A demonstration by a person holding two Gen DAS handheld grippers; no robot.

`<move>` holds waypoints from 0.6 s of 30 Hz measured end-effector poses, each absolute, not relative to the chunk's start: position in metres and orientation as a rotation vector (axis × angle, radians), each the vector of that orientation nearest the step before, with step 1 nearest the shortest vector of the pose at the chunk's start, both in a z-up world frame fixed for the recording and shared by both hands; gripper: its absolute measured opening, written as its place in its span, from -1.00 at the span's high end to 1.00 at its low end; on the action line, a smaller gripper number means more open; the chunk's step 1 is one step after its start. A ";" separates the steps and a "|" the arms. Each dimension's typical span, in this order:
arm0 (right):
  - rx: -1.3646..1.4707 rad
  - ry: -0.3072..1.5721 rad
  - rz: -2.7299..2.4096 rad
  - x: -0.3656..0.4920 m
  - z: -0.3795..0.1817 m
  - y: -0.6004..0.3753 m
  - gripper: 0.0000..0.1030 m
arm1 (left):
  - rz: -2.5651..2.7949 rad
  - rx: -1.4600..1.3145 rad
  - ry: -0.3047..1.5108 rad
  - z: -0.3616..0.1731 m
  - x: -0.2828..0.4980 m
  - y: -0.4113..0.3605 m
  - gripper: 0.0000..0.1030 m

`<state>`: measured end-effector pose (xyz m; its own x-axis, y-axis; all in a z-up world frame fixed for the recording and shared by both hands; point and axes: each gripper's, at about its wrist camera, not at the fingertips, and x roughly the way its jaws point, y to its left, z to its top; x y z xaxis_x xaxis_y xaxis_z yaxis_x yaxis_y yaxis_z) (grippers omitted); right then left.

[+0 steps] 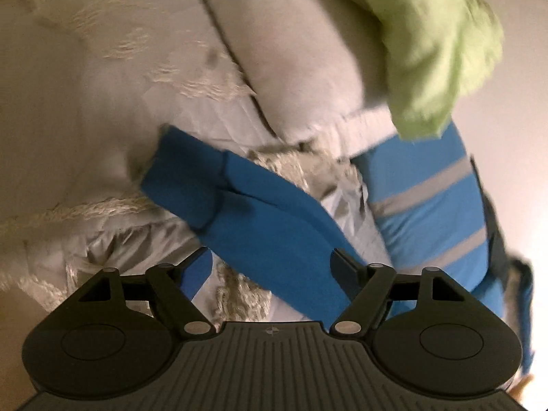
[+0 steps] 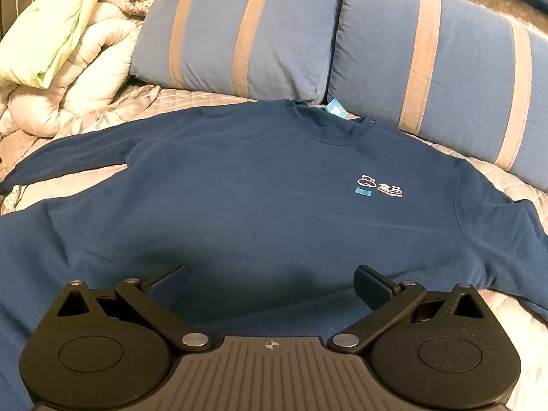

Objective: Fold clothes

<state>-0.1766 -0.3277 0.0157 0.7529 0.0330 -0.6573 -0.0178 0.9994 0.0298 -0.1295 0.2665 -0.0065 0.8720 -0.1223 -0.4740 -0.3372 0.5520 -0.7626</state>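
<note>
Your right gripper (image 2: 270, 287) is spread wide, nothing between the fingers, hovering just over the lower body of the blue sweatshirt (image 2: 246, 198). The sweatshirt lies front-up and flat on the quilted bedspread (image 2: 191, 97), both sleeves out to the sides, white logo (image 2: 380, 186) on the chest, neck tag (image 2: 335, 108) up at the collar. Beyond the collar, two blue pillows with tan stripes (image 2: 239, 37) (image 2: 445, 65). Far left, a rolled cream duvet (image 2: 85, 78) with a pale green cloth (image 2: 51, 34) on top.

Your left gripper (image 1: 270, 267) is also wide open, holding nothing, directly above one sweatshirt sleeve (image 1: 246, 205), which runs diagonally between the fingers; contact unclear, view blurred. Past the sleeve: duvet (image 1: 291, 58), striped pillow (image 1: 424, 205), green cloth (image 1: 431, 51).
</note>
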 end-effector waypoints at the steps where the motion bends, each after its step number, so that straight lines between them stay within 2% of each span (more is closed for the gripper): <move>1: 0.019 0.719 0.029 -0.177 0.016 -0.327 -1.00 | 0.136 -1.015 0.500 -0.009 -0.131 0.270 -0.45; 10: 0.008 0.706 0.049 -0.178 0.017 -0.325 -1.00 | 0.187 -1.296 0.419 -0.052 -0.131 0.295 -0.39; 13: 0.015 0.690 0.054 -0.180 0.018 -0.326 -1.00 | 0.207 -1.370 0.388 -0.064 -0.128 0.302 -0.11; 15: 0.020 0.680 0.057 -0.181 0.019 -0.327 -1.00 | 0.220 -1.402 0.385 -0.068 -0.124 0.307 0.38; 18: 0.028 0.664 0.062 -0.182 0.020 -0.328 -1.00 | 0.241 -1.391 0.406 -0.062 -0.117 0.313 0.48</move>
